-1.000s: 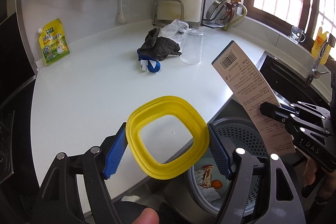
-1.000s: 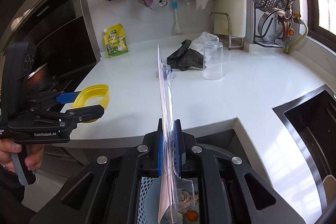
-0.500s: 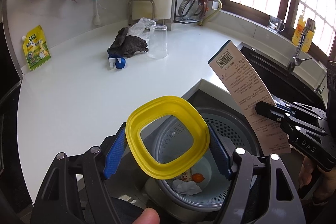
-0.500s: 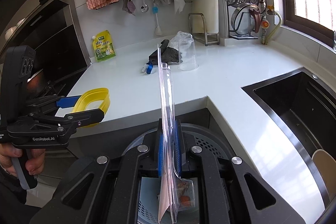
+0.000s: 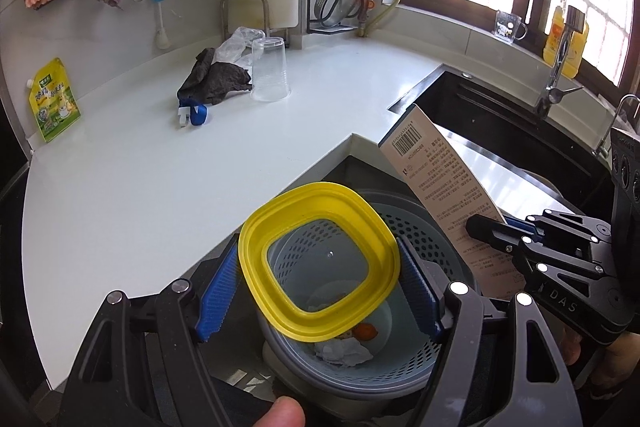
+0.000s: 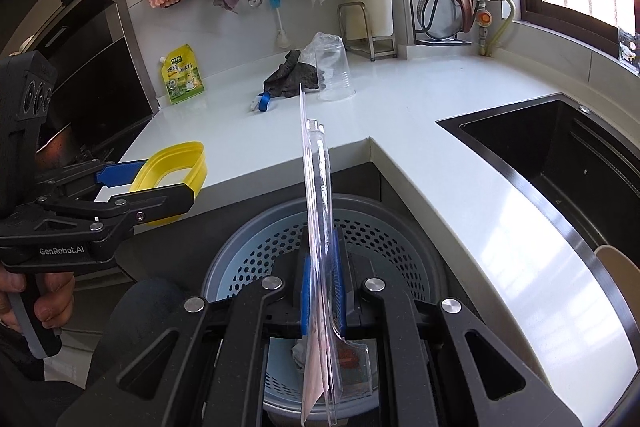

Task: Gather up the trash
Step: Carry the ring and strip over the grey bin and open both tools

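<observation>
Perforated grey bin (image 5: 420,239) below counter edge, holding crumpled paper (image 5: 344,351) and orange scrap, partly hidden behind yellow lid (image 5: 320,267) clamped in left gripper (image 5: 320,291); blister pack (image 6: 320,247) pinched in right gripper (image 6: 320,291)

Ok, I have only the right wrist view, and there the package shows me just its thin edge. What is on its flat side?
Observer: The left wrist view shows the card back of the package. It has a barcode near the top and lines of small print below.
Operator: And the yellow lid, is it over the bin? From here it seems beside the counter.
Observer: Yes, it is. In the left wrist view the yellow lid is clamped in the left claw, and the perforated bin shows directly through the lid's clear centre.
</observation>
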`<action>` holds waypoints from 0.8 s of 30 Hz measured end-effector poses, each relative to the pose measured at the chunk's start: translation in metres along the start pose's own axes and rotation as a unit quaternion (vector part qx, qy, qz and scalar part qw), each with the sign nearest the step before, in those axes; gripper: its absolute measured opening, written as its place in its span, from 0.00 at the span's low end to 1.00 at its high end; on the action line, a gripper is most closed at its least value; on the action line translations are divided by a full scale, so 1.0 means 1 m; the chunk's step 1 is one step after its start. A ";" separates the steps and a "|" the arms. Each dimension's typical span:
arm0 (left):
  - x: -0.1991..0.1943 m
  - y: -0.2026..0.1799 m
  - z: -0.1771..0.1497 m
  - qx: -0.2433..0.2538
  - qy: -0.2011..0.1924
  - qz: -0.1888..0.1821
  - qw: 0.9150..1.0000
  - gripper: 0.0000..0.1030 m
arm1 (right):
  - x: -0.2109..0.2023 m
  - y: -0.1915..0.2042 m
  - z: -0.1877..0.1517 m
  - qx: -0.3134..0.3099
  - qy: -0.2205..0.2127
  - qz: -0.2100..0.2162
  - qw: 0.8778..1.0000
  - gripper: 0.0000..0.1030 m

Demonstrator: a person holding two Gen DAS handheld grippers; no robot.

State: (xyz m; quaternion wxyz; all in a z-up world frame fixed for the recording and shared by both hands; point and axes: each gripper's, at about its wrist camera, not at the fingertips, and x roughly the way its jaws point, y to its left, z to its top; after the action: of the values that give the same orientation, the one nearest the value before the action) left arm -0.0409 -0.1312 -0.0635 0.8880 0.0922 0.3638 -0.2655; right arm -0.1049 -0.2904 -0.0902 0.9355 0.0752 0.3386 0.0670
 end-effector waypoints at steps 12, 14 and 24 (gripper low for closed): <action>0.012 -0.004 -0.003 -0.002 0.015 -0.006 1.000 0.70 | 0.010 -0.003 -0.008 0.004 0.012 0.001 1.000 0.09; 0.014 -0.003 -0.003 -0.004 0.017 -0.008 1.000 0.70 | 0.013 -0.004 -0.009 0.006 0.014 0.001 1.000 0.09; 0.022 -0.007 -0.003 0.000 0.024 -0.015 1.000 0.70 | 0.020 -0.007 -0.010 0.010 0.019 0.000 1.000 0.09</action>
State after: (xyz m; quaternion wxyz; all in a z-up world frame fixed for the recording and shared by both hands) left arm -0.0333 -0.1450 -0.0804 0.8749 0.0932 0.3864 -0.2768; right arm -0.0960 -0.2928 -0.1119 0.9281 0.0836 0.3568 0.0652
